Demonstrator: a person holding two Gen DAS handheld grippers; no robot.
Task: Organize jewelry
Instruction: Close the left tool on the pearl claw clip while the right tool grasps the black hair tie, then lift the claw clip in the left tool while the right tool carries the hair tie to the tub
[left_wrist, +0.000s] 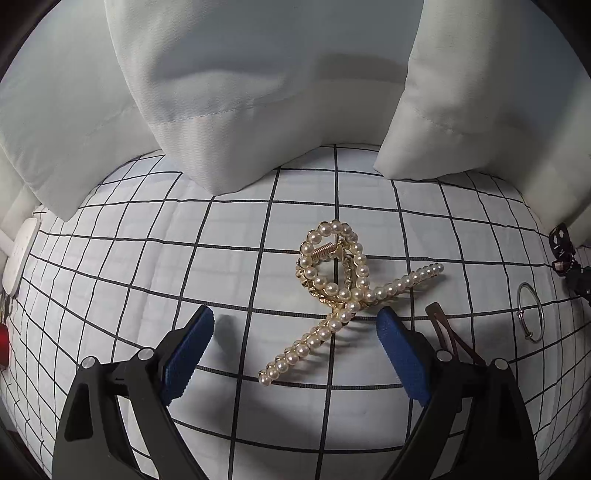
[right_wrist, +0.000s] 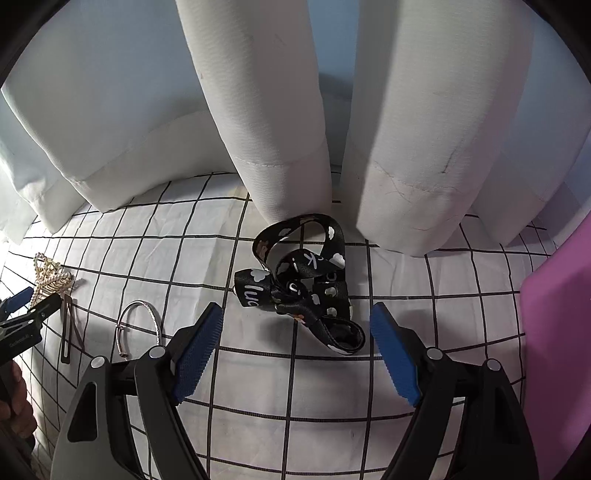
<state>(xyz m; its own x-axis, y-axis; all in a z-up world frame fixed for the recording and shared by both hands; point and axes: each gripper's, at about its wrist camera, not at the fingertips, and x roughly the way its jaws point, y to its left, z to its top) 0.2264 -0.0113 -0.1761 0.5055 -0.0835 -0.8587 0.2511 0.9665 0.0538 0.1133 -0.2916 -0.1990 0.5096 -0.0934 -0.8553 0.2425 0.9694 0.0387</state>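
I work over a white cloth (left_wrist: 110, 258) ruled in black squares, and I place everything from the pearl clip (left_wrist: 340, 291) that lies near its middle. Behind the clip, pale curtains (left_wrist: 229, 110) hang down onto the cloth and close off the far edge. Left of the clip the cloth runs bare for a good stretch, out to a white block (left_wrist: 20, 254) and something red (left_wrist: 3, 343) at the rim. Right of the clip lie a brown slide (left_wrist: 443, 328), then a silver bangle (left_wrist: 530, 314), then a black strap (right_wrist: 303, 284); past the strap a pink thing (right_wrist: 557, 332) bounds that side. In front of the clip, toward me, the cloth is free.

My left claw (left_wrist: 295, 354) stands wide open with nothing in it. The clip lies between and just beyond its blue pads (left_wrist: 188, 354), one pearl arm reaching into the gap, touching neither pad. The slide sits just outside the right finger.

My right claw (right_wrist: 295, 354) also gapes wide and empty. The strap lies heaped just ahead of its tips, its near loop dipping between them, clear of both pads. The bangle rests just outside its left finger.
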